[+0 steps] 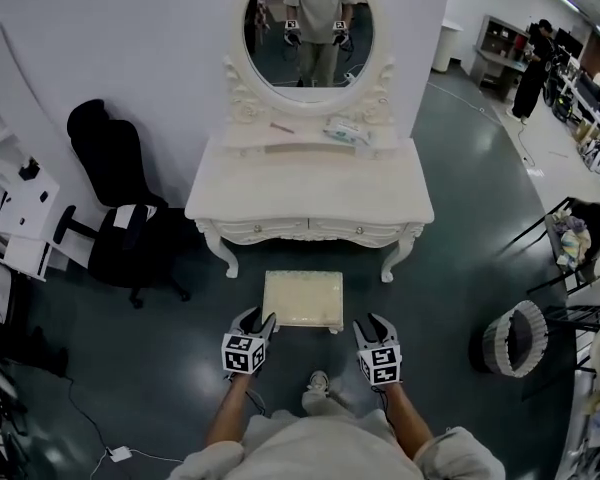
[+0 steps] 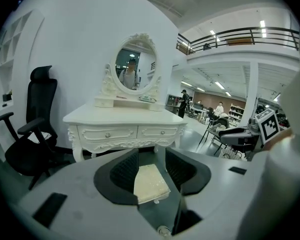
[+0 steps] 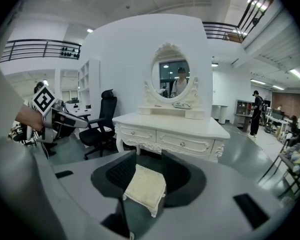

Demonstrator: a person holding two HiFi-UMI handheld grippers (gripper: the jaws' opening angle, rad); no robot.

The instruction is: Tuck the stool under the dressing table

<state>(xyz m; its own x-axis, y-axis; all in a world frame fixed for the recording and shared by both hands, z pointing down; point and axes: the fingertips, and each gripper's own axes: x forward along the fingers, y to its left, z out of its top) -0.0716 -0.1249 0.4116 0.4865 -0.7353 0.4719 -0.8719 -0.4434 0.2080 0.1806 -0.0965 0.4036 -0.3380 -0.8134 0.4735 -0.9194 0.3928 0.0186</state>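
Note:
A cream cushioned stool [image 1: 303, 299] stands on the dark floor just in front of the white dressing table [image 1: 310, 193], outside its leg space. My left gripper [image 1: 253, 321] hovers open at the stool's near left corner. My right gripper [image 1: 371, 325] is open at the near right corner. Neither touches the stool. In the left gripper view the stool [image 2: 150, 183] shows between the open jaws of the left gripper [image 2: 146, 169], with the table [image 2: 125, 124] behind. The right gripper view frames the stool [image 3: 146, 187] the same way in the right gripper [image 3: 149, 170], before the table [image 3: 172, 131].
A black office chair [image 1: 115, 218] stands left of the table. A round basket [image 1: 513, 338] and a dark chair [image 1: 570, 238] are to the right. An oval mirror [image 1: 308, 28] tops the table and reflects the person. A cable [image 1: 90, 418] lies on the floor at lower left.

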